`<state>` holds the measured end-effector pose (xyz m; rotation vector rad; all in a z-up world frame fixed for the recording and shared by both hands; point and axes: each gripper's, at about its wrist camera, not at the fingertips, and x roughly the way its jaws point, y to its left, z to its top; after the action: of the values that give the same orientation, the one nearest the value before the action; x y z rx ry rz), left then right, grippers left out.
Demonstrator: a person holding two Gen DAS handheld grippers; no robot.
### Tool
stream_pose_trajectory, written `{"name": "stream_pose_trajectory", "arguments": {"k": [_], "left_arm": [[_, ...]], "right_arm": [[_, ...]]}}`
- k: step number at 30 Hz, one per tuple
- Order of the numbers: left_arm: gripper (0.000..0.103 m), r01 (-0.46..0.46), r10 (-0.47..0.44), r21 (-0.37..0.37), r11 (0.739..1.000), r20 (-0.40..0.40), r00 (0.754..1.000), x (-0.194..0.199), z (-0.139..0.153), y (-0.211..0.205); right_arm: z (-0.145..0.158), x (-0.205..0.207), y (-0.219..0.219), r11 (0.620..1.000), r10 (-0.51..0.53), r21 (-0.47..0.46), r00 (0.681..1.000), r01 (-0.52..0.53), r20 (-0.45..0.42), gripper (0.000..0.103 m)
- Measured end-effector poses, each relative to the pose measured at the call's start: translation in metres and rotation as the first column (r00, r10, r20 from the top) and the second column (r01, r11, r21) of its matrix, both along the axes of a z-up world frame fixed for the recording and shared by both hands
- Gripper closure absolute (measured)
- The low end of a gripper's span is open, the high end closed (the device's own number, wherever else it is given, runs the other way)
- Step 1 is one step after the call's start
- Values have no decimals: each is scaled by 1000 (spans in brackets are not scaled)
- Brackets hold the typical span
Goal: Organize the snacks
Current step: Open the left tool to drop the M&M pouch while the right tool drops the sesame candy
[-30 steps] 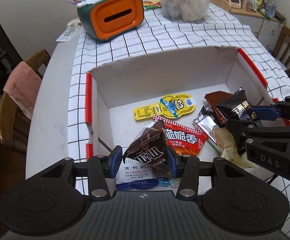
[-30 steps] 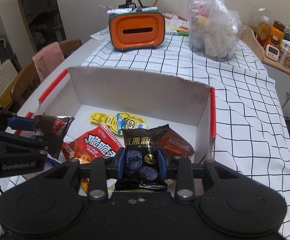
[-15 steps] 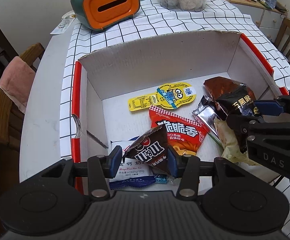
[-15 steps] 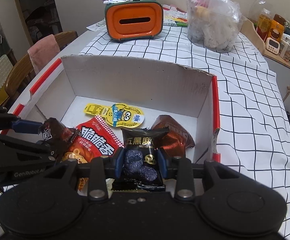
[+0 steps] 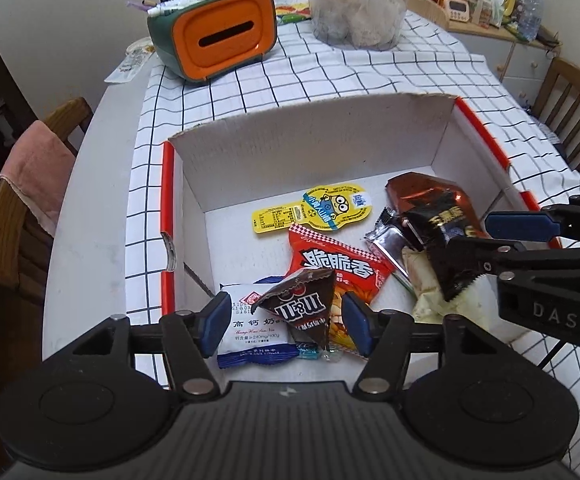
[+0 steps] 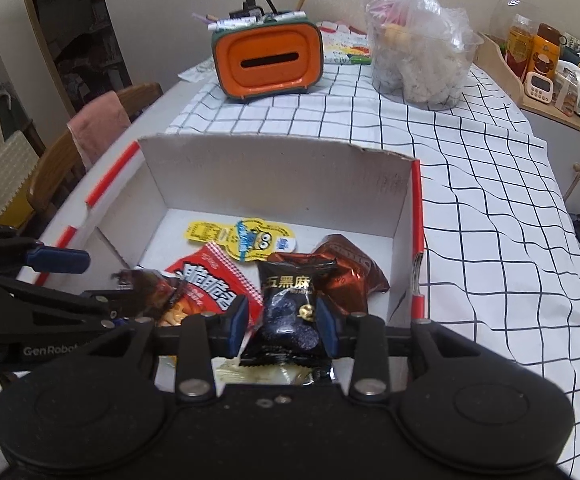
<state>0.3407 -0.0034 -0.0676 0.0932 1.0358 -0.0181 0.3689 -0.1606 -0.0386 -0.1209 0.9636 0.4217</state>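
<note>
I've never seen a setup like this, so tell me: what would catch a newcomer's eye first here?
Probably the white cardboard box with red edges on the checked tablecloth, its floor strewn with bright snack packets. Over it, the left gripper is opening around a brown M&M's pouch, while the right gripper pinches a black sesame snack packet. Behind the box stands a vivid orange tissue box.

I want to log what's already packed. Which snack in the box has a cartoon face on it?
The flat yellow packet lying nearest the box's far wall; the red bag and brown M&M's pack show only lettering.
</note>
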Motion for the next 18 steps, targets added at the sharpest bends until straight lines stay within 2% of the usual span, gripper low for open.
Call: {"name": "stream_pose_trajectory", "arguments": {"k": [18], "left_arm": [[32,31,-28,-34,999,89,996,-63,40,1]], "right_arm": [[43,-61,-19,991,21,128,999,-25,37,58]]}}
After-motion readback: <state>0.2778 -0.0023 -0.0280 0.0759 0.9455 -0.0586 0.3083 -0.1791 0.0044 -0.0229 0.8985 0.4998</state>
